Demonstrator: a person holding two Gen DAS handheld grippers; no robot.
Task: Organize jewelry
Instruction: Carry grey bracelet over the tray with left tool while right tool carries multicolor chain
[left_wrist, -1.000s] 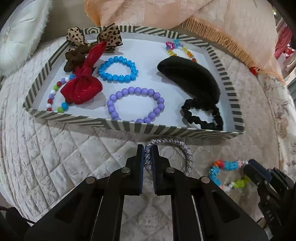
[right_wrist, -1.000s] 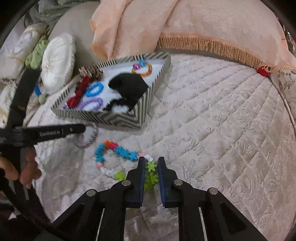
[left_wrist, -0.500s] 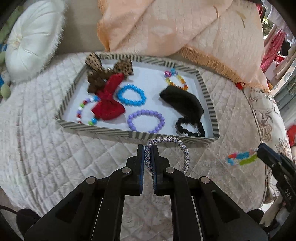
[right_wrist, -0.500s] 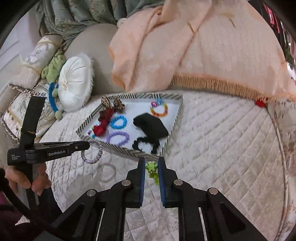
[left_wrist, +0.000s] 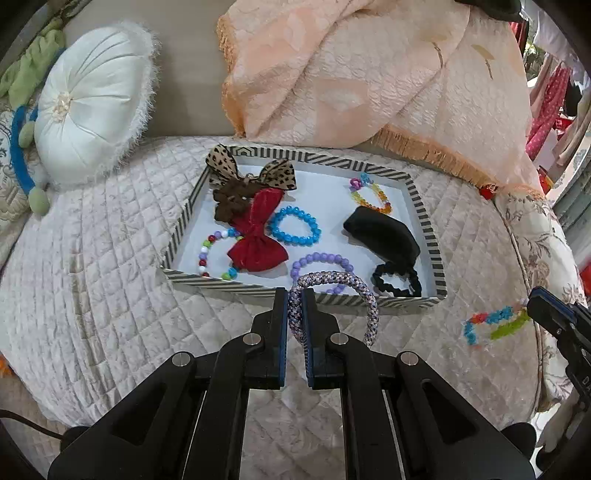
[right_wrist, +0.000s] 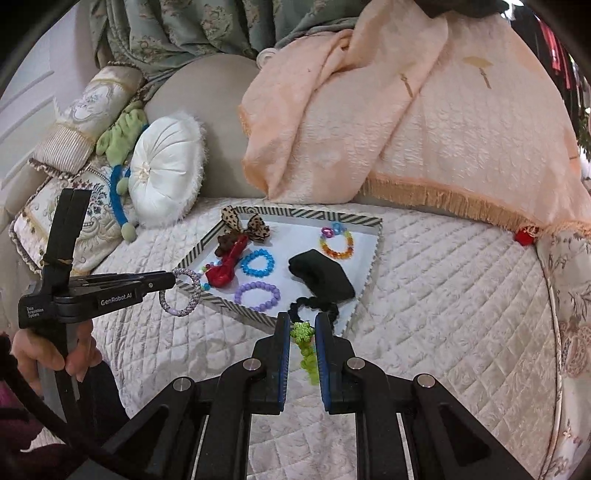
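My left gripper (left_wrist: 294, 295) is shut on a braided lilac-and-grey bracelet (left_wrist: 354, 291), held in the air just in front of the striped tray's near wall (left_wrist: 229, 285). It also shows in the right wrist view (right_wrist: 183, 291). My right gripper (right_wrist: 302, 321) is shut on a colourful flower-bead bracelet (right_wrist: 306, 354), which hangs below it; in the left wrist view the bracelet (left_wrist: 493, 321) hangs at the right. The tray (right_wrist: 207, 242) holds a red bow (left_wrist: 258, 240), a leopard bow (left_wrist: 251, 171), blue (left_wrist: 294, 226) and purple (left_wrist: 321, 260) bead bracelets, a black pouch (left_wrist: 384, 234) and a black scrunchie (left_wrist: 397, 282).
The tray sits on a quilted cream bed cover (left_wrist: 92, 258). A round white cushion (left_wrist: 88, 110) lies at the back left. A peach fringed blanket (left_wrist: 369, 74) is heaped behind the tray. A person's hand (right_wrist: 55, 354) holds the left gripper's handle.
Both grippers have risen from the bed with their bracelets. The colourful bracelet left the quilt and now hangs from the right gripper. The tray looks farther away.
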